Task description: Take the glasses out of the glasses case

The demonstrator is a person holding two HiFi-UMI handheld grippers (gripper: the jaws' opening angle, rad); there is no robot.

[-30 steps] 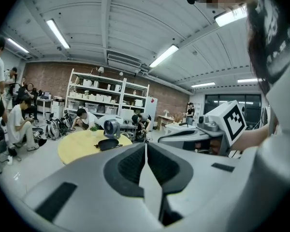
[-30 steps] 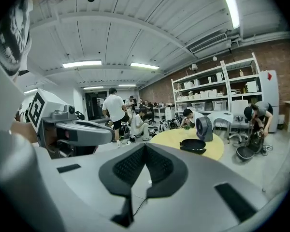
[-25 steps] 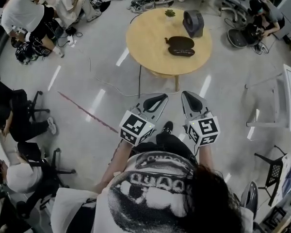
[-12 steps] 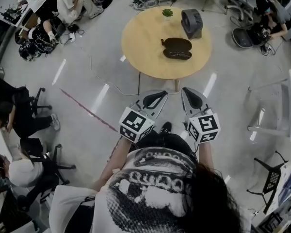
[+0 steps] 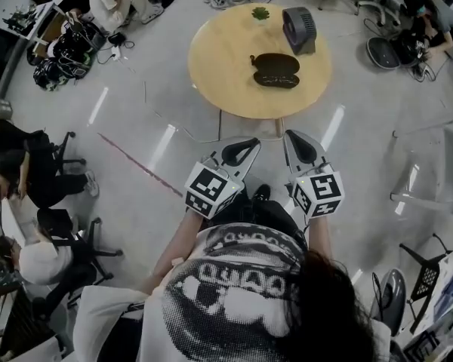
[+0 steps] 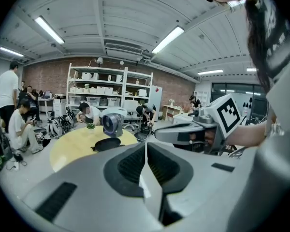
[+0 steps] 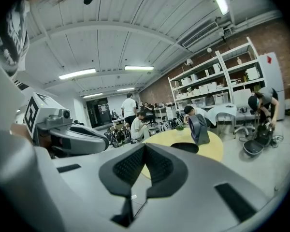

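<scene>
Since the glasses case (image 5: 275,70) lies at twelve o'clock on the round table (image 5: 226,51), well apart from the clenched, empty left gripper (image 5: 245,148) and right gripper (image 5: 296,143), the person should close in before spreading the jaws.

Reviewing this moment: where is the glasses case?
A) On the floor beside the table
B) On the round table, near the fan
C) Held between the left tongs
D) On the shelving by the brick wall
B: the head view shows the dark glasses case lying on the round wooden table, just in front of the fan.
</scene>
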